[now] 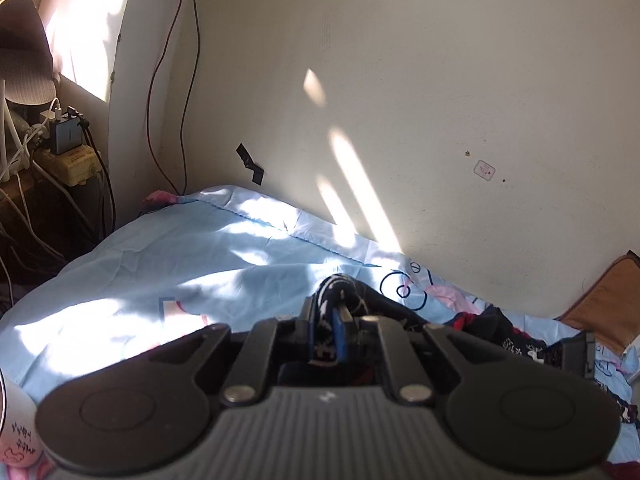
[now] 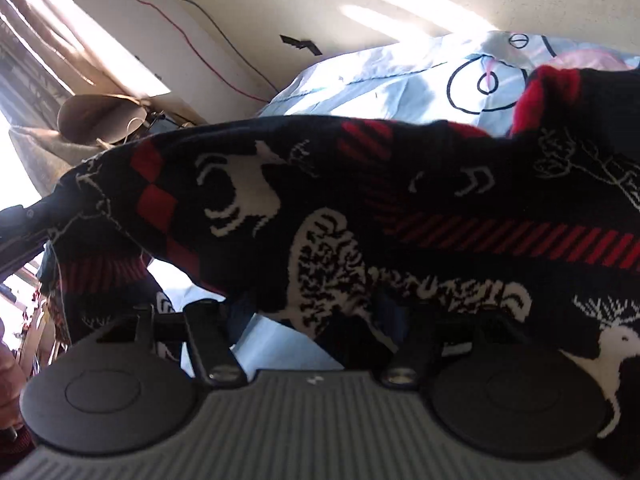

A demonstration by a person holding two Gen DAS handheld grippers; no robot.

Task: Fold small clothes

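A black knitted sweater with red stripes and white reindeer hangs stretched across the right wrist view, above a light blue bed sheet. My left gripper is shut on a bunched fold of this sweater, lifted off the sheet. In the right wrist view the left gripper grips the sweater's far left edge. My right gripper has its jaws spread wide apart under the draped cloth. Its fingertips are hidden by the sweater, and sheet shows through the gap between the finger bases.
The bed sheet runs up to a cream wall with hanging cables. Chargers and a power strip crowd a ledge at the left. A brown cushion lies at the right, a white mug at the bottom left.
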